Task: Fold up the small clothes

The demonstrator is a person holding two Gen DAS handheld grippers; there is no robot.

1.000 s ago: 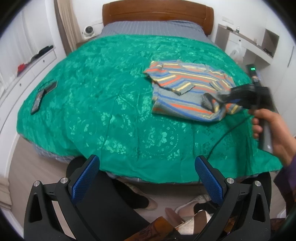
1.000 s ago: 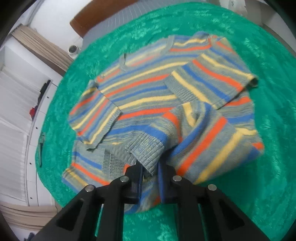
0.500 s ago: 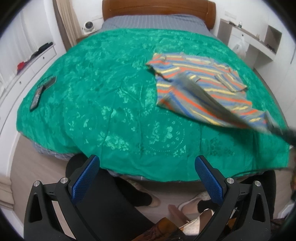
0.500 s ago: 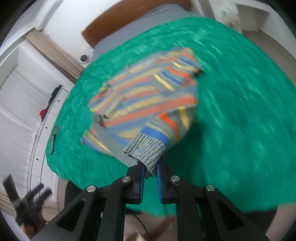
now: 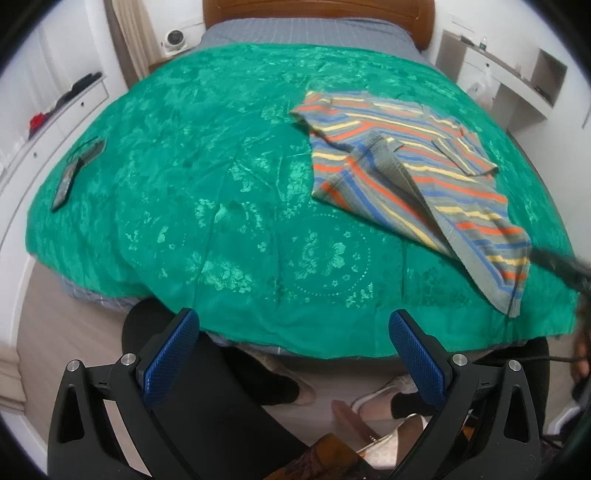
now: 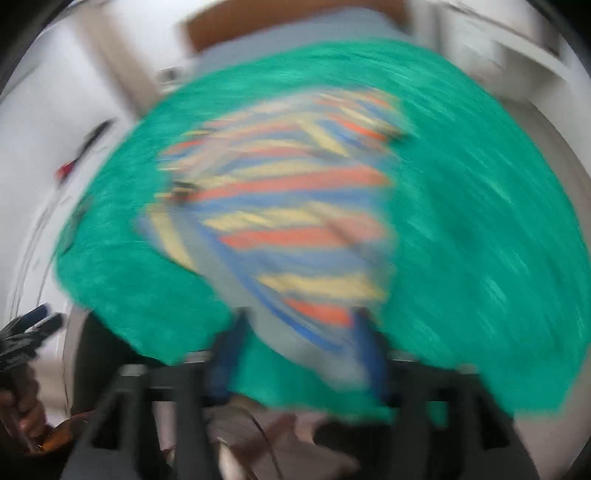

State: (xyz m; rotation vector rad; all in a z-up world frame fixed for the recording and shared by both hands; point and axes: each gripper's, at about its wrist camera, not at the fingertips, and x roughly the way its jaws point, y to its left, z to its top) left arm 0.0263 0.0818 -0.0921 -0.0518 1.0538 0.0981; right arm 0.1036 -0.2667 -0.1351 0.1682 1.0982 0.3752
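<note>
A striped knit sweater [image 5: 399, 147] in grey, blue, orange and yellow lies on the right half of the green bedspread [image 5: 221, 184]. One sleeve [image 5: 491, 254] is stretched out to the near right edge of the bed. There the right gripper shows as a dark blur [image 5: 561, 266]. The right wrist view is smeared by motion. In it my right gripper [image 6: 299, 354] has its jaws opening, and the sweater's [image 6: 295, 206] sleeve end hangs loosely between the parted fingers. My left gripper [image 5: 291, 354] stands open and holds nothing, off the foot of the bed.
Two dark flat devices [image 5: 68, 173] lie near the bed's left edge. A wooden headboard [image 5: 317, 9] is at the far end, with white drawers [image 5: 55, 110] on the left and a white desk [image 5: 517, 74] on the right. The person's slippered feet [image 5: 295, 387] are on the floor below.
The right gripper pulled the sleeve cuff from over the sweater out to the bed's near right edge, then its jaws parted off the cuff. The left gripper stayed put.
</note>
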